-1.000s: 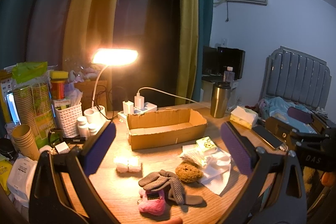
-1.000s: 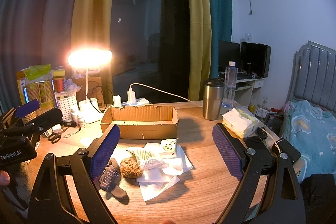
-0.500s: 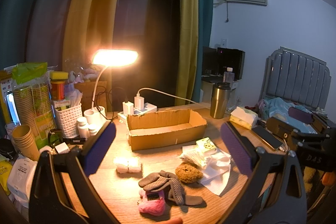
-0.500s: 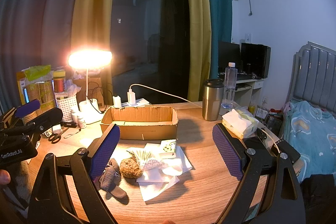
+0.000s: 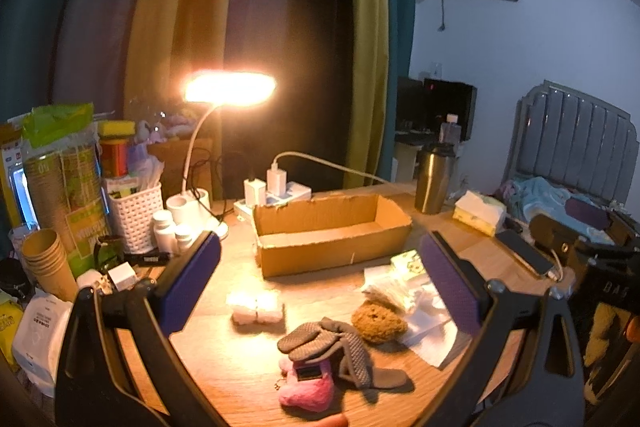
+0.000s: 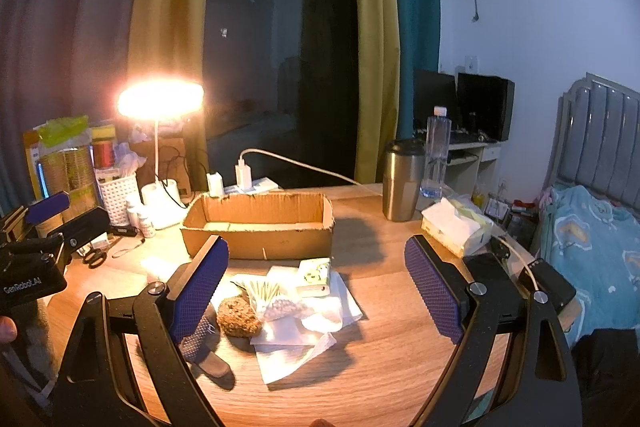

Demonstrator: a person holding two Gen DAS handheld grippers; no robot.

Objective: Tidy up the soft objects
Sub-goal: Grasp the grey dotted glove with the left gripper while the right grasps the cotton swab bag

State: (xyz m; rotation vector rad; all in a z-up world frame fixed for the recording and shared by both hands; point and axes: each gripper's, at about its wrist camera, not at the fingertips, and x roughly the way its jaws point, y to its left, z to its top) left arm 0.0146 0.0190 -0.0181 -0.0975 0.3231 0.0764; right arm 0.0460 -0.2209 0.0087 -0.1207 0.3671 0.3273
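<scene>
An open cardboard box (image 5: 332,231) (image 6: 260,223) stands mid-table. In front of it lie a grey knit glove (image 5: 328,343) (image 6: 198,341), a pink plush piece (image 5: 308,387), a brown sponge (image 5: 378,319) (image 6: 239,315), white cotton pads (image 5: 256,309), a bag of cotton swabs (image 6: 266,295) and a small tissue pack (image 6: 315,275) on white paper towels (image 6: 304,331). My left gripper (image 5: 316,283) hovers open above the glove and pads, holding nothing. My right gripper (image 6: 316,291) hovers open above the swabs and paper towels, holding nothing.
A lit desk lamp (image 5: 230,89), white basket (image 5: 134,215), pill bottles (image 5: 166,231), paper cups (image 5: 46,263) and packets crowd the left. A power strip (image 5: 276,195) sits behind the box. Steel tumbler (image 6: 402,181), water bottle (image 6: 436,155), tissue box (image 6: 454,227) and phone (image 5: 526,257) stand right.
Both grippers have stayed open and nearly still; the views shift only slightly. Nothing on the table has moved.
</scene>
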